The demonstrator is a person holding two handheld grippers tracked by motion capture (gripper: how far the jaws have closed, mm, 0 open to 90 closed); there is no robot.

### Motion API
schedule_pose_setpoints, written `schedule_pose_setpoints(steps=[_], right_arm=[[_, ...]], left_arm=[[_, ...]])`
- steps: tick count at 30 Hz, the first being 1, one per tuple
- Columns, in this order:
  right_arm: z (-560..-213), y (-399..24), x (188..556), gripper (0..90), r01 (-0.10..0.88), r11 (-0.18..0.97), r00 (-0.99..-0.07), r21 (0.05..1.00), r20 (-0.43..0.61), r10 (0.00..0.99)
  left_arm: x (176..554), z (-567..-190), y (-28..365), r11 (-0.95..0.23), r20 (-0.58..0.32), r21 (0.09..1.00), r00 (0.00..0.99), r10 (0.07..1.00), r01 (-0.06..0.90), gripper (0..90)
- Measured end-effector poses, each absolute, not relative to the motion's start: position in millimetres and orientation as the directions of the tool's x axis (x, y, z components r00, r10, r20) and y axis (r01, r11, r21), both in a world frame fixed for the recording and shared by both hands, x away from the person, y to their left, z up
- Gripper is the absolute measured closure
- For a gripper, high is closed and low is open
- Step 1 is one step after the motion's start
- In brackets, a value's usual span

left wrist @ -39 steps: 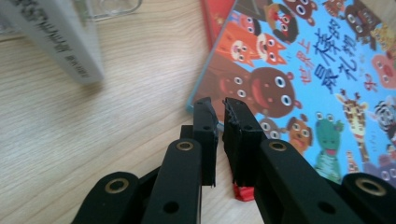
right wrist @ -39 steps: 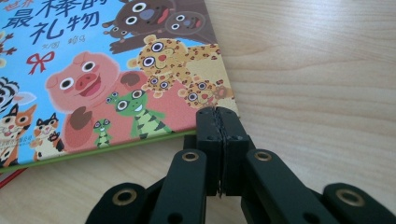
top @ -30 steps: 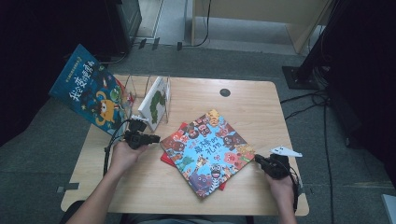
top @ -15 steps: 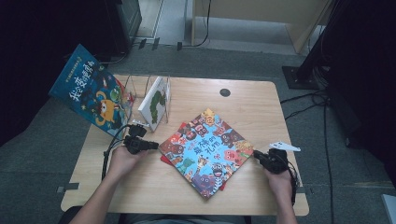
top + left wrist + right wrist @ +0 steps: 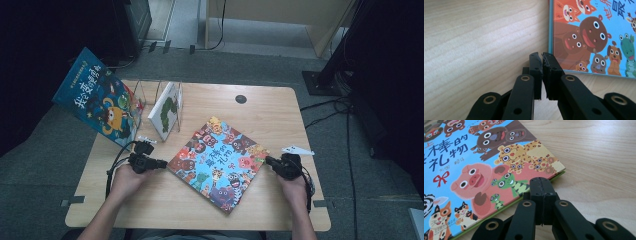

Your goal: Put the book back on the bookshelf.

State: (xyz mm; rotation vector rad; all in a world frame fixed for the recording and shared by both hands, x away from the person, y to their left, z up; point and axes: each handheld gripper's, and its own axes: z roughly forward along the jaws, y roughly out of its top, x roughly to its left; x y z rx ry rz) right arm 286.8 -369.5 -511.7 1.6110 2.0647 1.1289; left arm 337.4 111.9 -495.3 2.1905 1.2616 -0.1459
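Observation:
A colourful picture book covered in cartoon animals lies flat and askew in the middle of the wooden table. My left gripper lies level at the book's left corner, shut with nothing between its jaws. In the left gripper view the gripper's tips sit just beside the book's edge. My right gripper is shut and empty at the book's right corner. In the right gripper view its tips meet the book's green-edged side. I cannot tell whether either gripper touches the book.
A wire book stand at the back left holds an upright white book with a green figure. A large blue book leans off the table's left edge. A black round grommet sits near the far edge.
The left hand has come nearer to me and the right hand has gone farther away, both staying at the book's corners. The book has turned slightly counterclockwise.

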Motion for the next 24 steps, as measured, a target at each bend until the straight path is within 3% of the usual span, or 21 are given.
schedule_pose_setpoints(steps=[17, 24], right_arm=[[-512, -351, 312, 90.0, 0.68, 0.092, -0.37, 0.727, 0.233, 0.899], [-510, -348, 314, 90.0, 0.682, 0.11, -0.38, 0.723, 0.22, 0.899]], left_arm=[[317, -494, 114, -0.359, -0.406, 0.443, 0.54, 0.737, 0.822, 80.8], [322, -489, 122, -0.316, -0.43, 0.468, 0.525, 0.734, 0.825, 56.9]])
